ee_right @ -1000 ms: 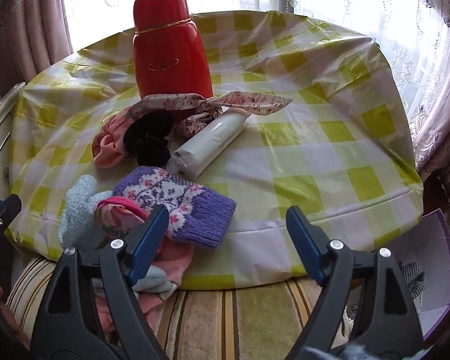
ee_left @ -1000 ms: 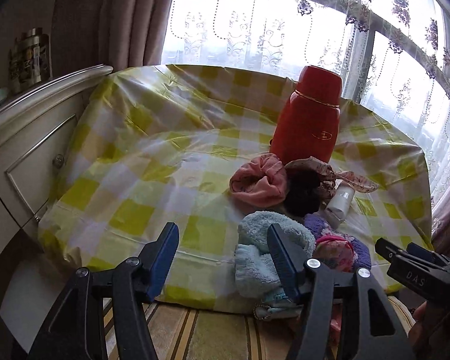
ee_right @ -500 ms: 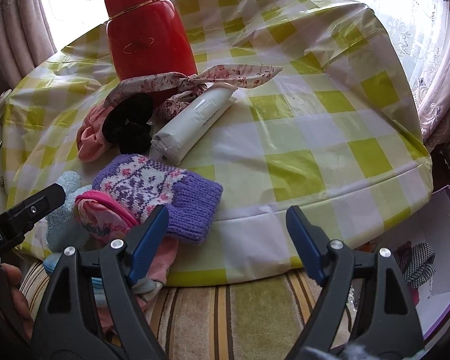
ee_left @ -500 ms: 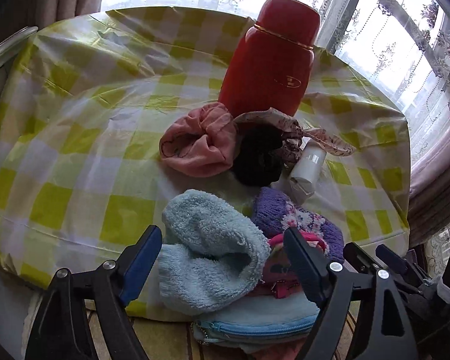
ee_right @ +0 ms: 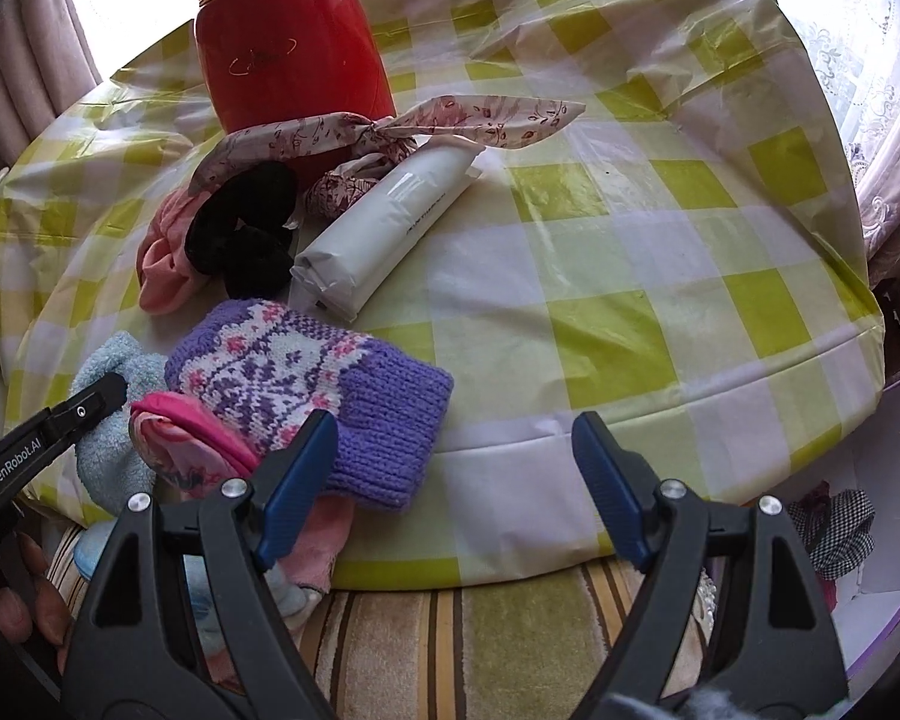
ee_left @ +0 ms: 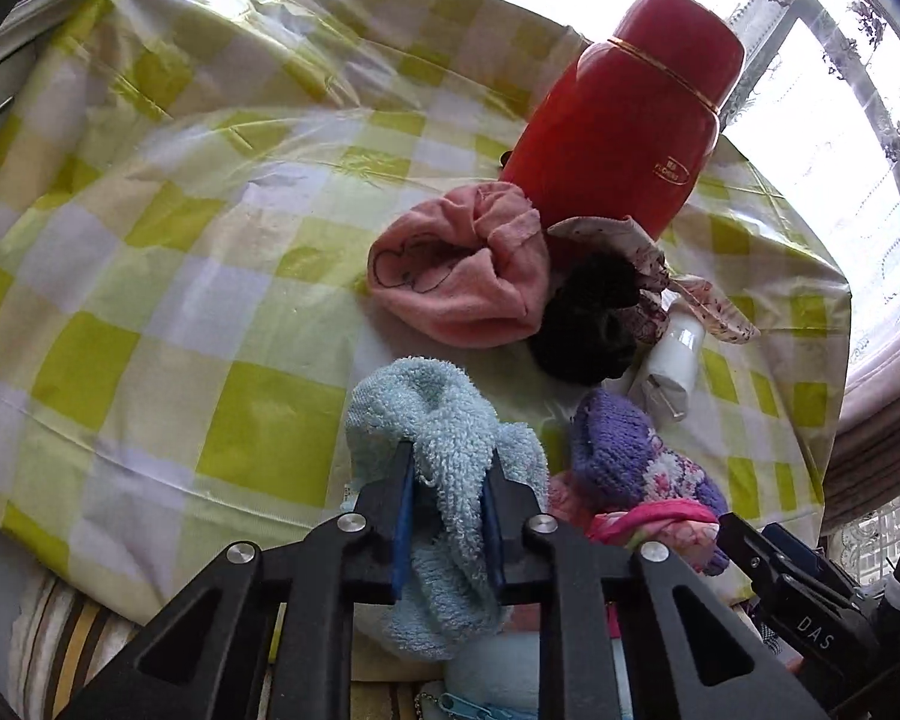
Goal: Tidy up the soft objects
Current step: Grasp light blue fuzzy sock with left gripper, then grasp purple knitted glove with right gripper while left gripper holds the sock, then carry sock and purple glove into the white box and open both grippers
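My left gripper (ee_left: 447, 510) is shut on a fluffy light blue sock (ee_left: 444, 420) at the table's near edge; the sock also shows in the right wrist view (ee_right: 111, 420). Beside it lie a purple patterned knit mitten (ee_right: 306, 378), a pink floral item (ee_right: 180, 438), a pink cloth (ee_left: 462, 276), a black scrunchie (ee_right: 240, 228) and a floral headband (ee_right: 402, 126). My right gripper (ee_right: 456, 480) is open and empty just in front of the table edge, its left finger next to the mitten's cuff.
A red thermos (ee_right: 288, 42) stands at the back of the checked table (ee_right: 660, 276). A white tube (ee_right: 390, 222) lies by the headband. A purple-edged box (ee_right: 882, 516) with checked fabric sits on the floor at right. A striped rug (ee_right: 450, 642) lies below.
My left gripper moved forward and closed on the light blue sock. My right gripper moved a little closer to the table and stayed open.
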`<state>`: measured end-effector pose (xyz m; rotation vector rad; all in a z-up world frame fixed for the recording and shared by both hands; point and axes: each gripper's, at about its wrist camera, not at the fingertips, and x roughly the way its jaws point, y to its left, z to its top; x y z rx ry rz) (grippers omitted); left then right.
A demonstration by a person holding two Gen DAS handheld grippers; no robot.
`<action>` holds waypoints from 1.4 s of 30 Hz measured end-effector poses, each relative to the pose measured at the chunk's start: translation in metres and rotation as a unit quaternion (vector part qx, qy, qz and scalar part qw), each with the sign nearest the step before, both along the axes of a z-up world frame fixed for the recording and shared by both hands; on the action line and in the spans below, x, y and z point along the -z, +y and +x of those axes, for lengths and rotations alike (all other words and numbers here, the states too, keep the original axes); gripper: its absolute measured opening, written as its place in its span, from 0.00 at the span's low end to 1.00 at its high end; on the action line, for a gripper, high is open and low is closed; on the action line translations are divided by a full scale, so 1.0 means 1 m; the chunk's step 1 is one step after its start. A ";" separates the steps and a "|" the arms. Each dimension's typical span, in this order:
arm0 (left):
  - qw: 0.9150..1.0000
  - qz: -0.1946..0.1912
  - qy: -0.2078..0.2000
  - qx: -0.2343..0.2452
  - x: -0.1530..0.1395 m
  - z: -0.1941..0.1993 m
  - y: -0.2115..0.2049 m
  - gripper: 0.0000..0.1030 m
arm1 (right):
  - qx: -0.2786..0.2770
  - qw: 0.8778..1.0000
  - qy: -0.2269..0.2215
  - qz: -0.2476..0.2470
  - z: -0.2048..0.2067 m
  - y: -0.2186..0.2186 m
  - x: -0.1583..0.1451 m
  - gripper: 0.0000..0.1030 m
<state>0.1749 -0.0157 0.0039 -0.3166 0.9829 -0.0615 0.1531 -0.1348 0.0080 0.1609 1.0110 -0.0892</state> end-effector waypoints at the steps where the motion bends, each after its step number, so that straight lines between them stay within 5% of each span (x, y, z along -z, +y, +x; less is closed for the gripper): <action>1: 1.000 -0.001 -0.010 -0.002 -0.002 -0.002 0.000 0.18 | 0.001 1.000 0.005 0.005 0.002 -0.001 0.002 0.80; 8: 0.997 0.024 -0.078 -0.009 -0.023 -0.011 -0.003 0.17 | -0.011 0.997 0.022 0.069 0.021 -0.002 0.008 0.80; 16: 0.996 0.018 -0.084 -0.009 -0.019 -0.013 -0.002 0.17 | -0.044 0.993 0.049 0.094 0.042 0.010 0.021 0.81; 22: 0.996 0.015 -0.090 -0.013 -0.019 -0.017 -0.001 0.17 | -0.074 0.994 0.041 0.070 0.043 0.023 0.020 0.36; 32: 0.992 0.037 -0.119 -0.029 -0.031 -0.030 -0.003 0.17 | -0.068 0.995 -0.033 0.065 0.012 0.010 -0.003 0.30; 42: 0.979 0.069 -0.191 -0.007 -0.063 -0.050 -0.028 0.17 | 0.009 0.992 -0.116 0.041 -0.026 -0.039 -0.034 0.30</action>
